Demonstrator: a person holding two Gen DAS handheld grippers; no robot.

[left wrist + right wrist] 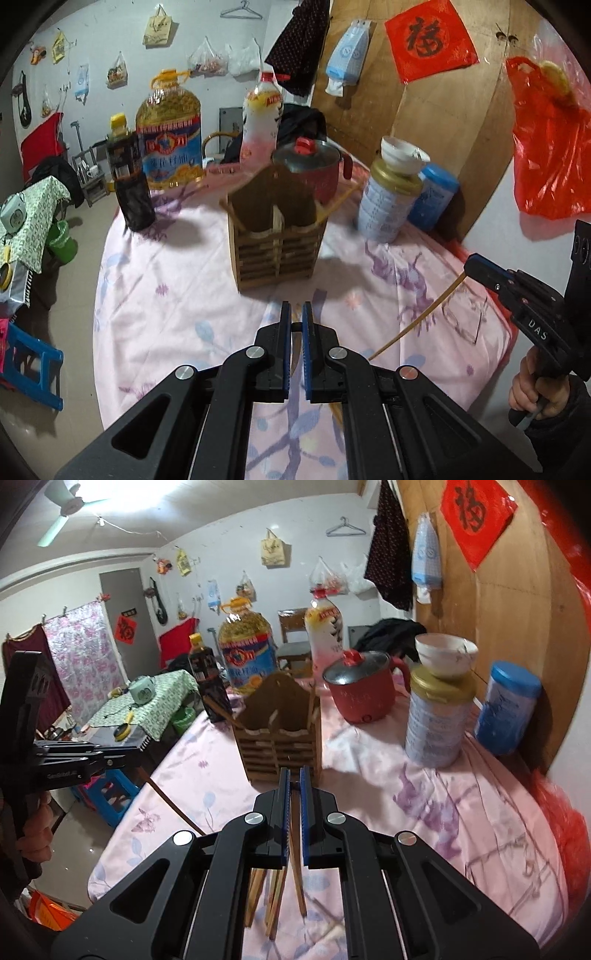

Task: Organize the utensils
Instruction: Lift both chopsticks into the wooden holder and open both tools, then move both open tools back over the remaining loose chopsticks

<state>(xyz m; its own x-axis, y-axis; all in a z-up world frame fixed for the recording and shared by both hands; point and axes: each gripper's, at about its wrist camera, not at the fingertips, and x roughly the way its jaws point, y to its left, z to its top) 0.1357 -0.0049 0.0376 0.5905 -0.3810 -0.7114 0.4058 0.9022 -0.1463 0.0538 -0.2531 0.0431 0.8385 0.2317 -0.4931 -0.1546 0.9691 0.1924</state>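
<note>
Hovering above the pink-clothed table (pixel 177 295), each tool is clamped on a chopstick: the left tool (pixel 295 314) on one (pixel 173 805), the right tool (pixel 294 775) on another (pixel 417 321). The wooden holder (pixel 277 243) stands just ahead, more chopsticks (pixel 275 897) lying below.

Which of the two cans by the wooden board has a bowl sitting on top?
The gold-lidded can; a white bowl sits on it, while the blue-lidded can carries nothing.
</note>
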